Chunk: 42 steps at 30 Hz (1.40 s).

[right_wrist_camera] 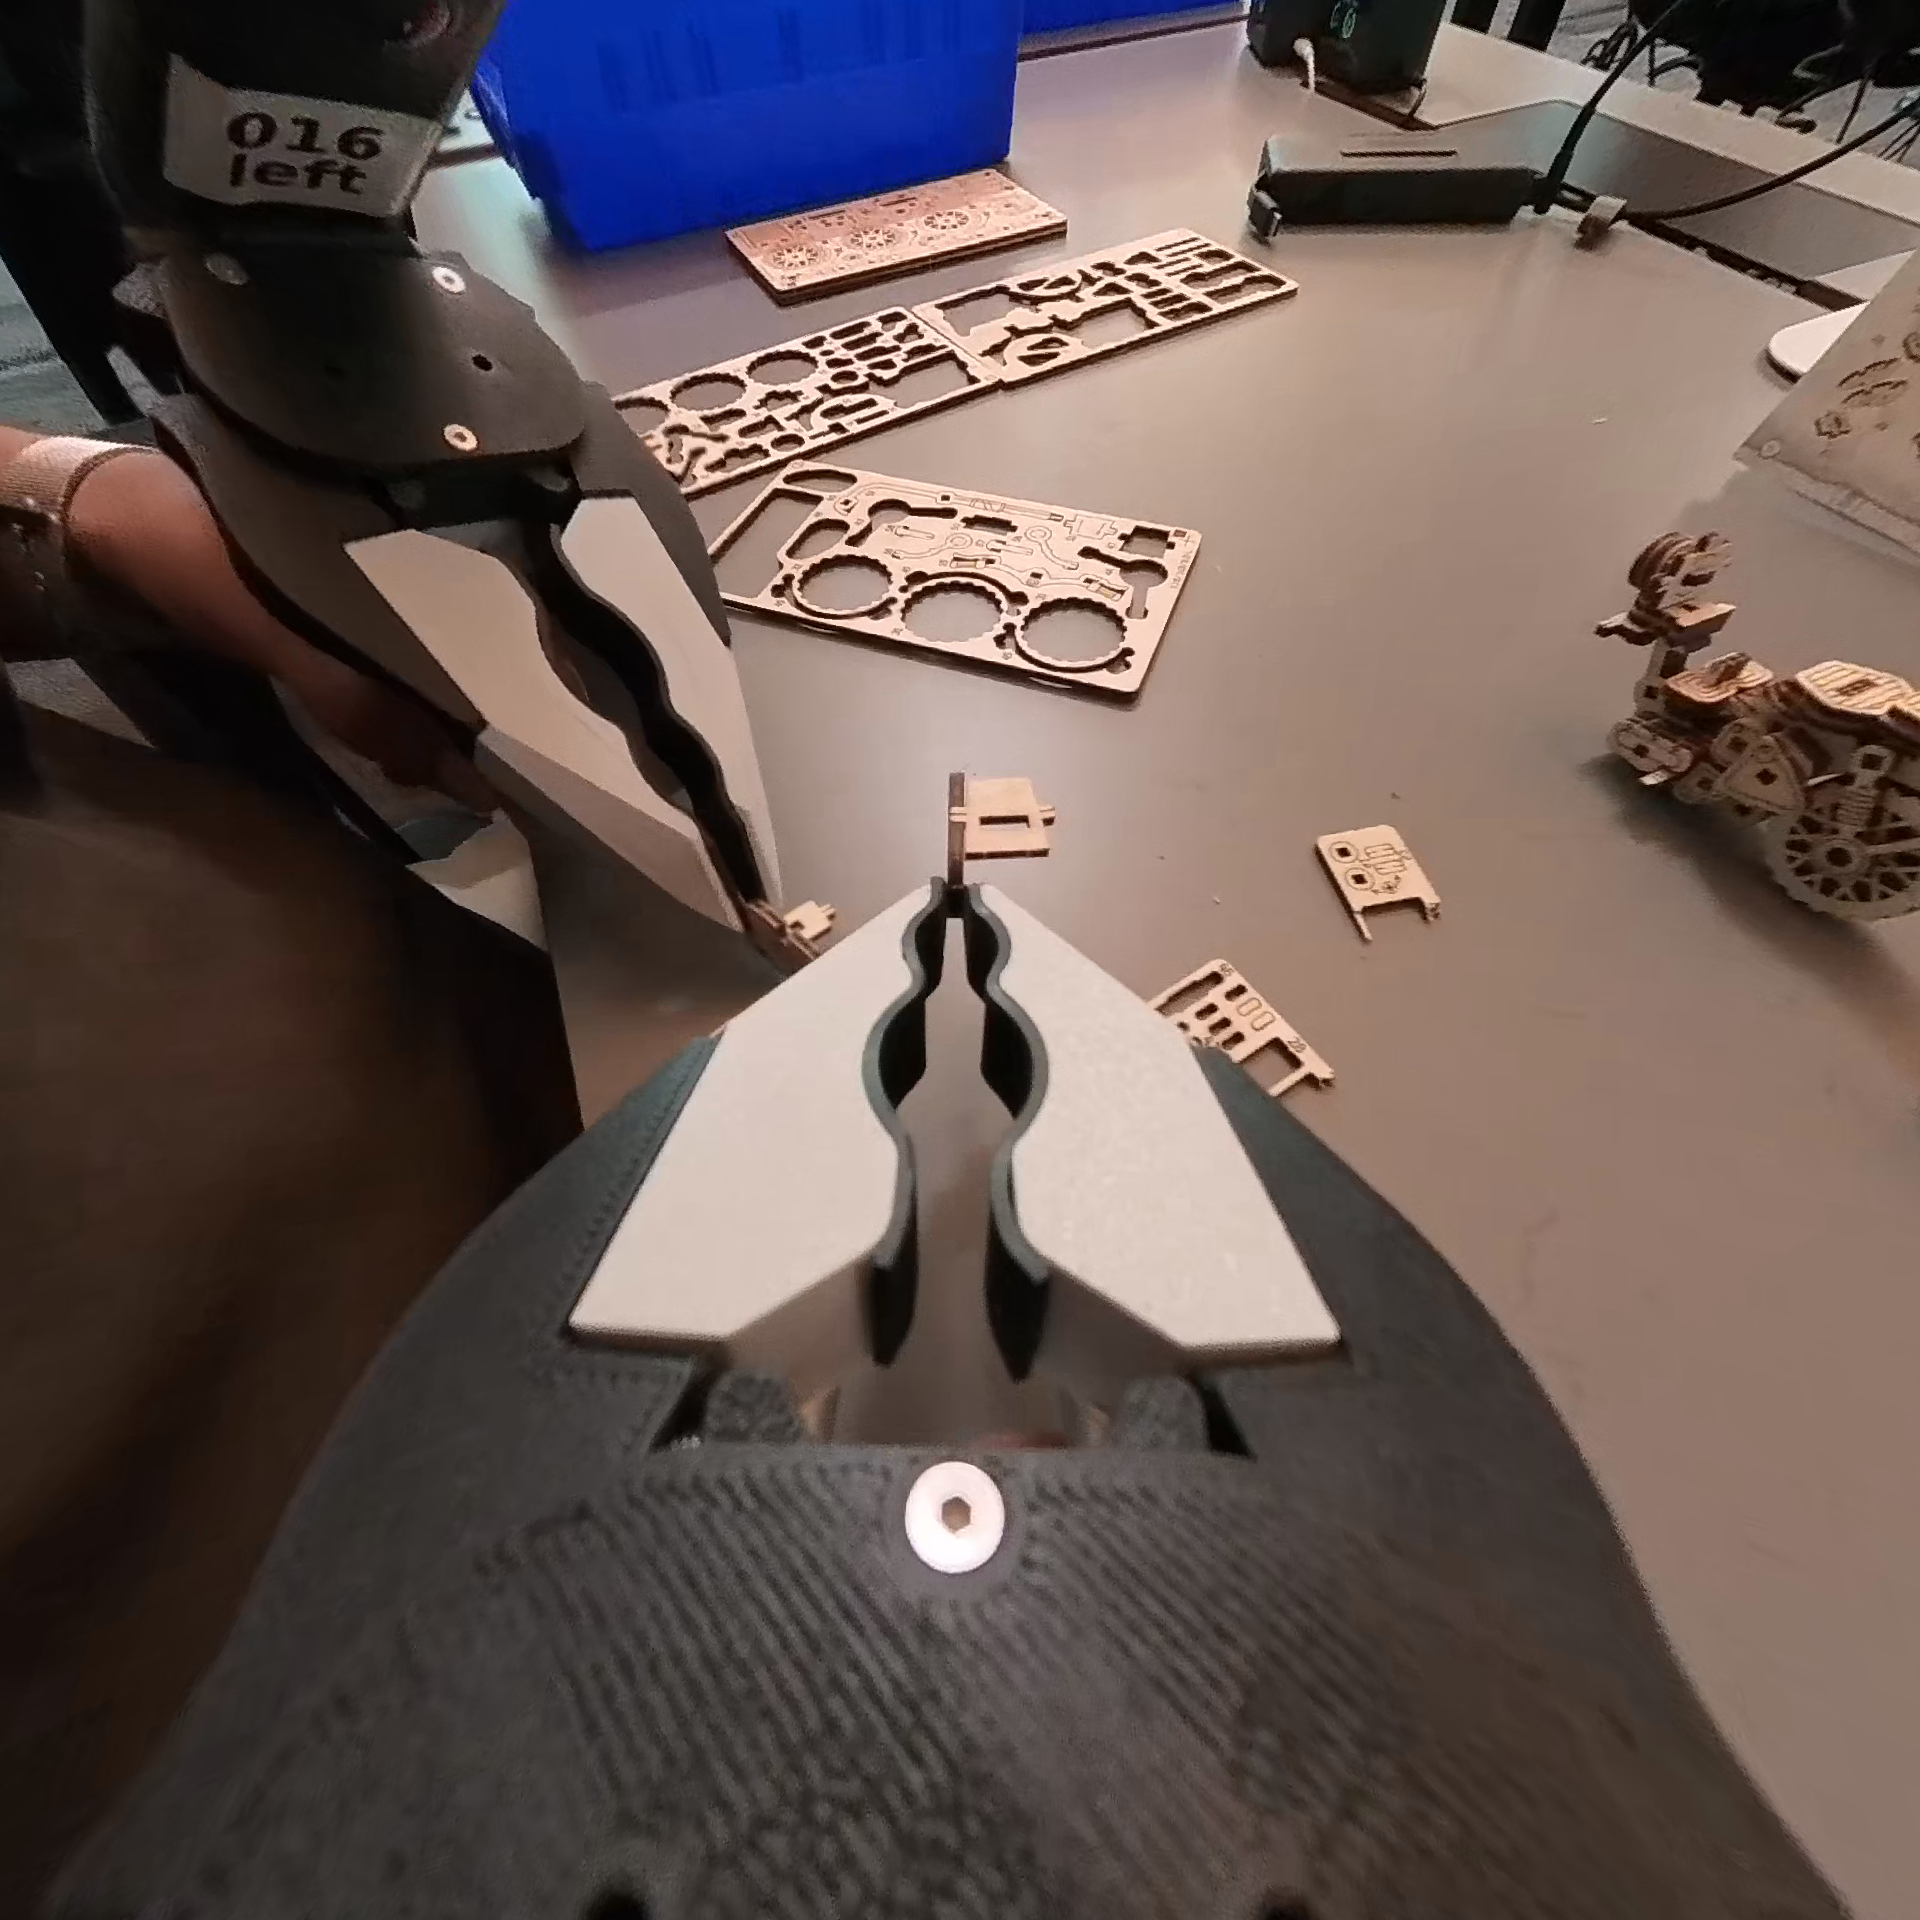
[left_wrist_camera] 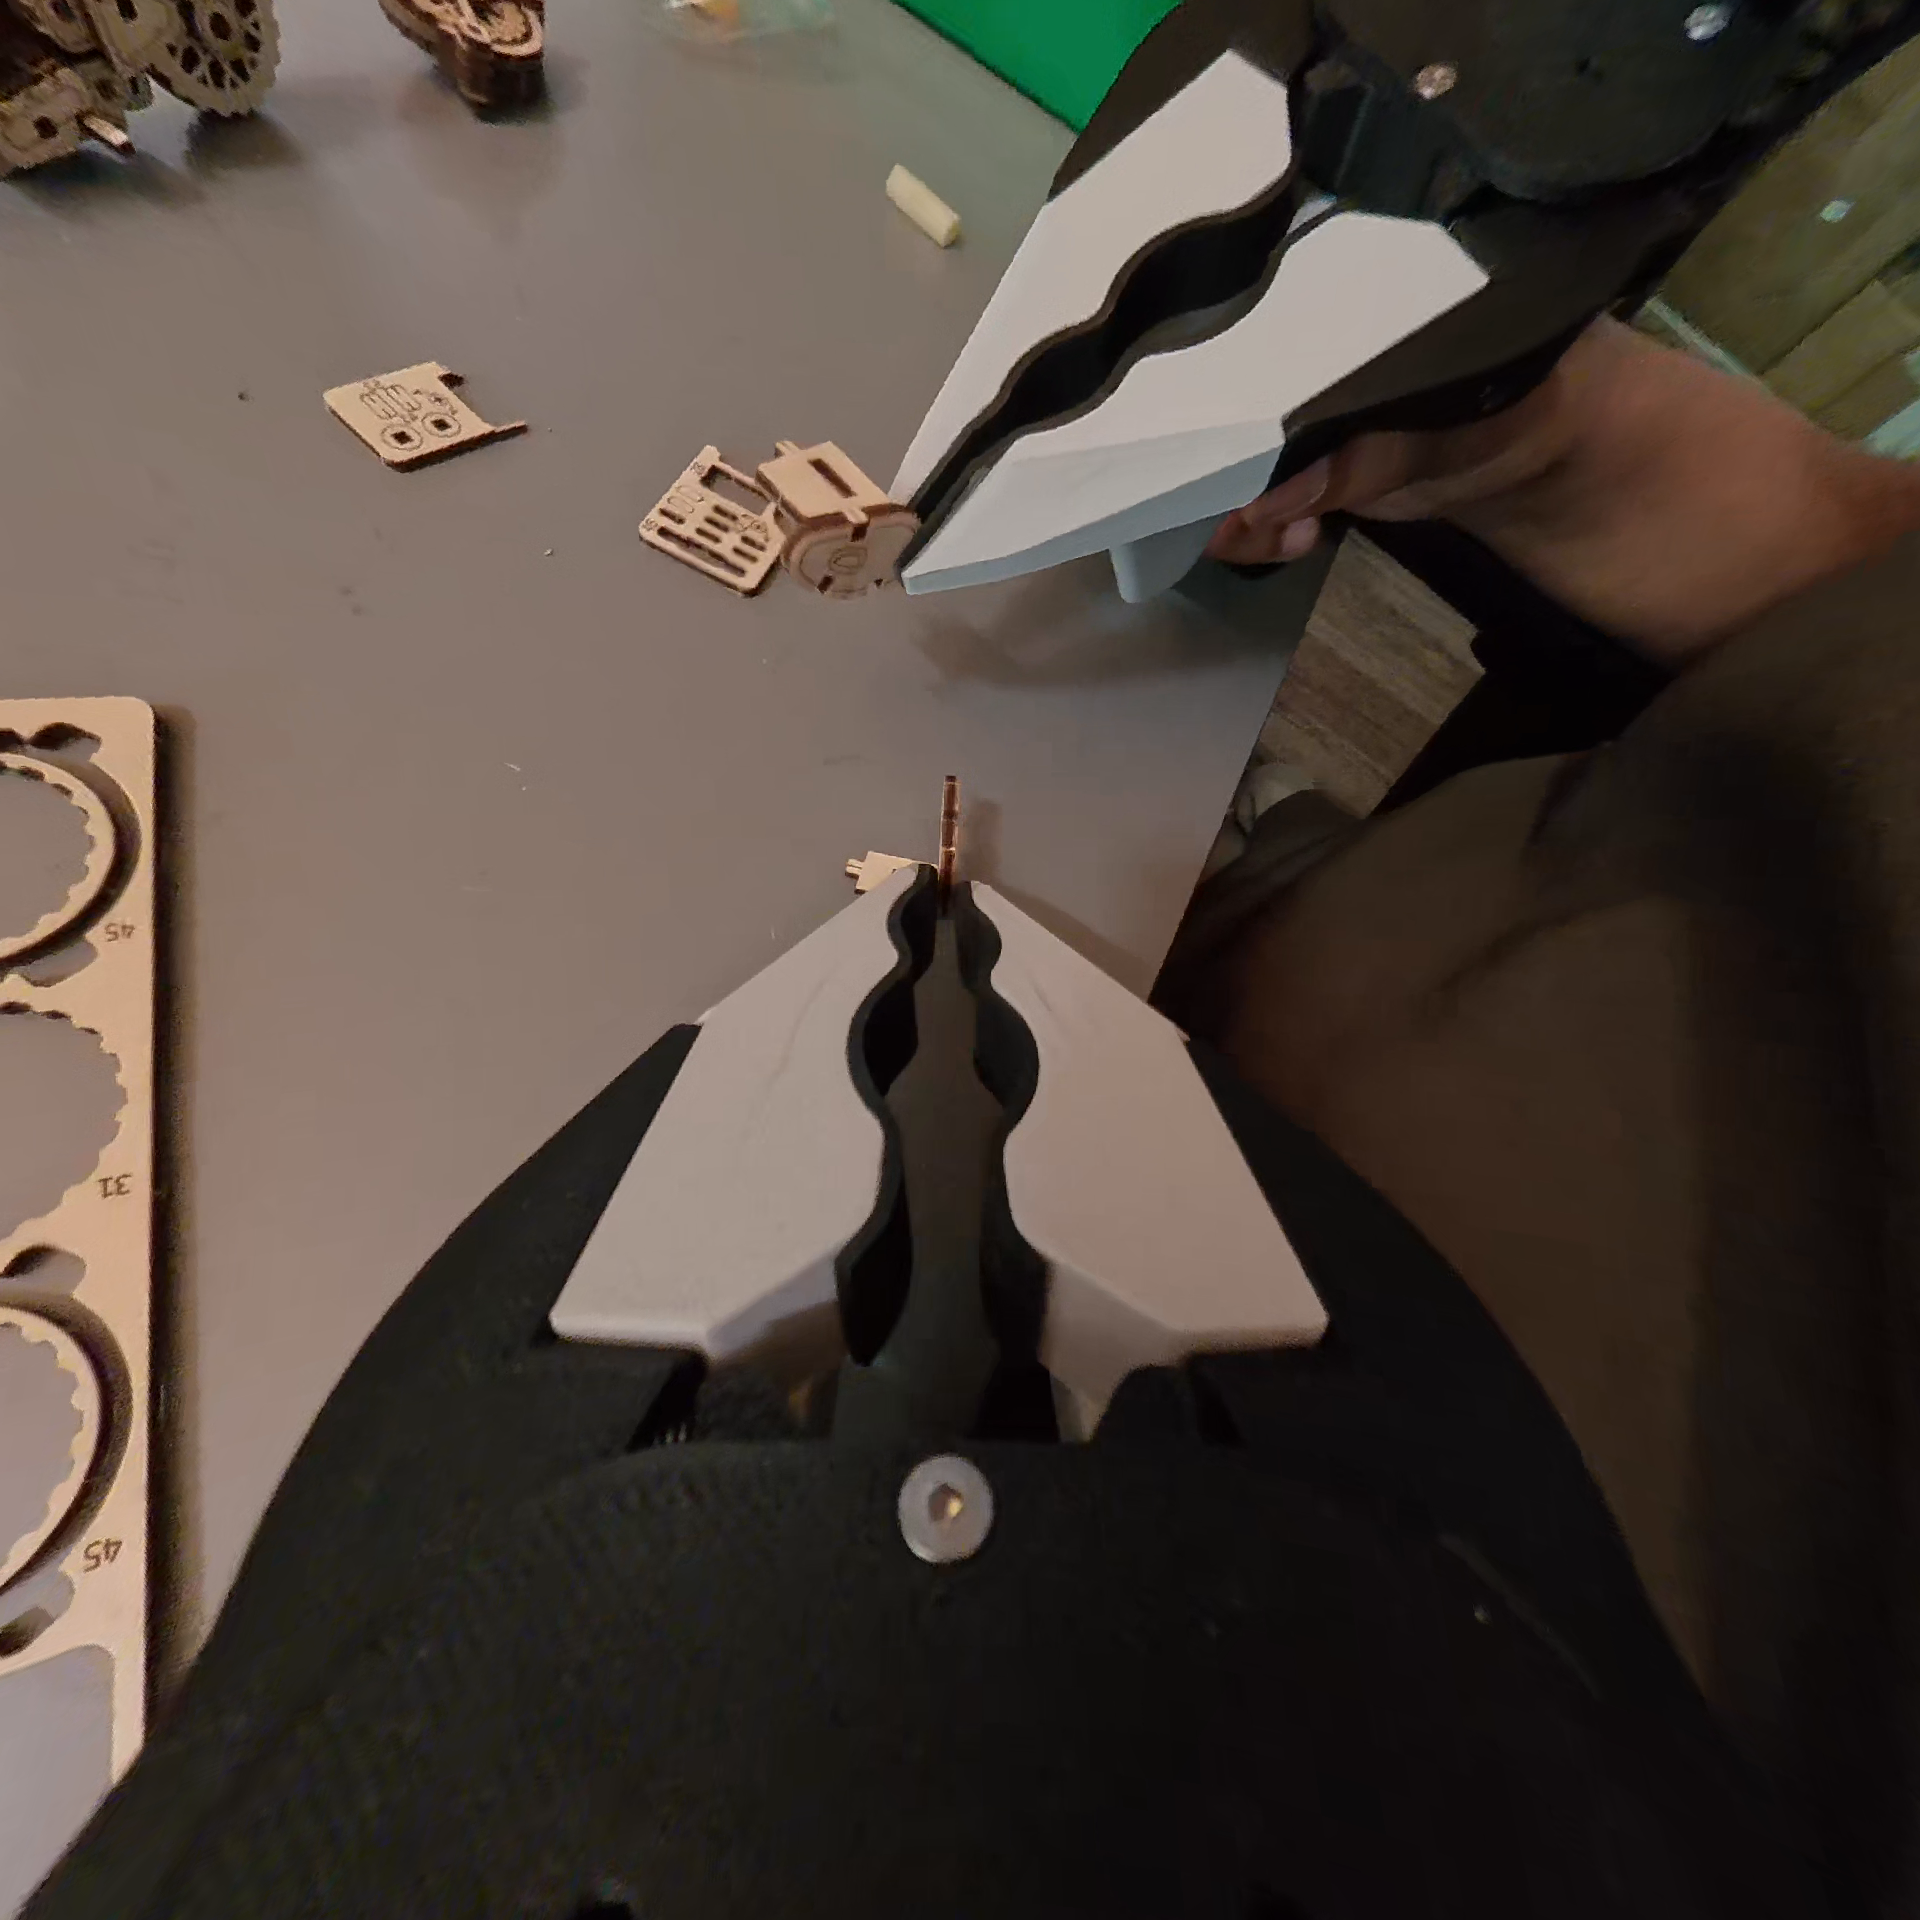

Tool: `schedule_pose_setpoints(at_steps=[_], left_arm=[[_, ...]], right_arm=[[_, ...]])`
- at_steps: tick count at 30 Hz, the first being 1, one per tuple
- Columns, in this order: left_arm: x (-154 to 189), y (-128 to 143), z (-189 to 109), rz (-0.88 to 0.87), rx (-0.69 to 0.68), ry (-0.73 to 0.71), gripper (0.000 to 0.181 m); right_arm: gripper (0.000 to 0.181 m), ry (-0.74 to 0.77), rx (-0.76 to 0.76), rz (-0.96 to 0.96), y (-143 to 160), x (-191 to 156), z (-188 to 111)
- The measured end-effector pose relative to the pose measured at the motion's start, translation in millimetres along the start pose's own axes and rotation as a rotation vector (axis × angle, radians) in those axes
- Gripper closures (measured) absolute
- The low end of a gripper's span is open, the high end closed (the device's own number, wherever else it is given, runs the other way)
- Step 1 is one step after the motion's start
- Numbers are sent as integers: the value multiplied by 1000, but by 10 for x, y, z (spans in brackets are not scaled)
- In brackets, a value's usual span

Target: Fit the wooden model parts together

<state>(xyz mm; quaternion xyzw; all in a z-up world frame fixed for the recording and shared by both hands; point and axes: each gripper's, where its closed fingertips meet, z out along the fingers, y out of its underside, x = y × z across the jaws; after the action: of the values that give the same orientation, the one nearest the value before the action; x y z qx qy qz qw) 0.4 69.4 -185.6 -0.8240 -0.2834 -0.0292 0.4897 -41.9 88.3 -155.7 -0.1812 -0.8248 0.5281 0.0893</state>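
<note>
A: What takes up the most room?

B: The grey table. Three punched-out wooden sheets lie on it; the nearest sheet has three round toothed holes. Behind them sit a blue bin and an uncut sheet.

A: And built models?

B: A finished wooden motorcycle stands at the right edge of the right wrist view.

A: The tongs?

B: The left gripper is clenched on a thin wooden piece, seen edge-on and upright at the fingertips. A small tabbed part pokes out just left of those tips; I cannot tell whether it is joined to the thin piece. The right gripper is pinched on a wooden sub-assembly: an upright strip with a slotted plate standing out to its right.

A: Loose bits?

B: A flat offcut with slots lies just beside the sub-assembly, an offcut with two round marks farther left, and a pale little block near the table's far edge.
</note>
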Motion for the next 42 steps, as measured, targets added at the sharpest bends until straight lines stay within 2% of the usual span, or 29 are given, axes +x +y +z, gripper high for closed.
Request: schedule_pose_setpoints(at_steps=[11,21,33,42], left_arm=[[-48,-113,-104,-153,74,74,180],[-129,-79,-93,-97,54,-7,180],[-182,-58,-69,-100,45,-51,180],[-164,-43,-48,-131,38,-31,178]], right_arm=[[180,-53,36,79,-48,-22,-20],[180,-100,67,170,-91,-34,-35],[181,-244,177,416,-251,-38,-117],[181,-348,266,591,-387,-11,-195]])
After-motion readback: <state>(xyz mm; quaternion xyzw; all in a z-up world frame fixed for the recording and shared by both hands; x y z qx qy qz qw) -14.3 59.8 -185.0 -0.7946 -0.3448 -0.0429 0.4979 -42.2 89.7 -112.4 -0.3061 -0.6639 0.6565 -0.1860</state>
